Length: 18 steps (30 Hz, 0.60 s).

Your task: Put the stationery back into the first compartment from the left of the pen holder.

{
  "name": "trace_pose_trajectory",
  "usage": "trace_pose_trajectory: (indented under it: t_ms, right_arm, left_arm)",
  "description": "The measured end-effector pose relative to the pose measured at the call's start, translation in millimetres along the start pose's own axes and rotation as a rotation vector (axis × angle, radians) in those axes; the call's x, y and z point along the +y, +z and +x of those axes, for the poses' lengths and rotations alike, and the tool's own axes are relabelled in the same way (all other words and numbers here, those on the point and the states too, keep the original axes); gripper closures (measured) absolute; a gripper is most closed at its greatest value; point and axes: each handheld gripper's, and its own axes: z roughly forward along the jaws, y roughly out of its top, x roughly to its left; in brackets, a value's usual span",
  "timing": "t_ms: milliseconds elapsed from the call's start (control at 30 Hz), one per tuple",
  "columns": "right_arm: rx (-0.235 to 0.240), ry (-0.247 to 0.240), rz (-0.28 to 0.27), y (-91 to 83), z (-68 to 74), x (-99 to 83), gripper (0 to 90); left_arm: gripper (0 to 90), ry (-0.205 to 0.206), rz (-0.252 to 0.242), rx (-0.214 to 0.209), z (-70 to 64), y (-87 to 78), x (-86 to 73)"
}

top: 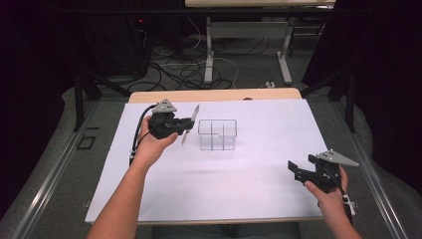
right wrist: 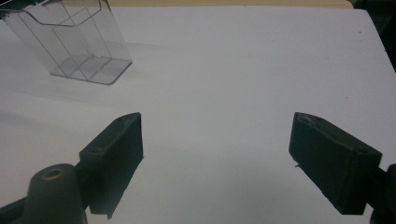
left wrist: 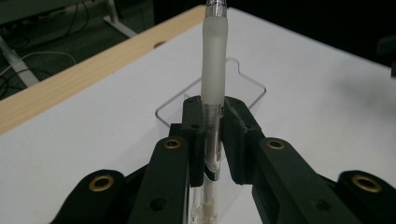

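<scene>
Pen [left wrist: 215, 70] is clamped in my left tool [top: 185, 125]: clear barrel with a frosted grip sleeve, pinched between both jaws in the left gripper view, barrel running straight up past the jaw tips and down below them. In the high view the pen sits tilted, upper end leaning toward the far edge of the worktop [top: 259, 169], lower end pointing down at the white surface; can't tell if the tip touches.

Just beside the pen, on its right in the high view, a clear plastic organizer [top: 217, 134] with inner dividers stands upright on the worktop, in the far half, left of centre. Pen is outside it, near its left wall, not in any compartment. In the left gripper view the organizer's rim shows right behind the jaws.

My left hand [top: 152, 144] wraps the left tool, held above the worktop's far-left area, black cable trailing from it.

My right tool [top: 297, 170] is released, jaws spread wide with nothing between them, bare white worktop under the gap in the right gripper view. It sits near the near-right corner, well apart from the organizer, gripped by my right hand [top: 328, 196]. Organizer shows at upper left of the right gripper view.

White sheet covers the worktop; a wood strip [top: 214, 95] shows along the far edge.
</scene>
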Motion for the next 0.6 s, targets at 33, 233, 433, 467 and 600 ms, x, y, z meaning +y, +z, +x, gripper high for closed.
trace_pose_trajectory:
  t_ms: [33, 233, 433, 467, 600]
  right_arm:
    - [0.000, 0.001, 0.000, 0.0, -0.1, 0.0, 17.3]
    - [0.003, -0.001, -0.001, -0.5, 0.2, -0.2, 17.3]
    - [0.001, 0.003, -0.002, -2.1, -0.3, -0.7, 17.3]
    - [0.000, 0.005, -0.001, -2.5, -0.5, -0.7, 17.3]
    - [-0.001, 0.003, -0.002, -3.3, -0.6, -0.6, 17.3]
  left_arm:
    - [79.7, -0.013, -0.027, 0.003, 0.7, 2.2, 0.9]
    - [79.8, -0.075, -0.112, 0.005, 4.2, 11.0, 6.6]
    - [79.7, -0.106, -0.184, 0.017, 2.3, 16.1, 11.5]
    - [79.8, -0.113, -0.197, 0.025, 1.5, 17.4, 12.1]
    - [79.7, -0.130, -0.226, 0.045, -0.8, 20.4, 13.8]
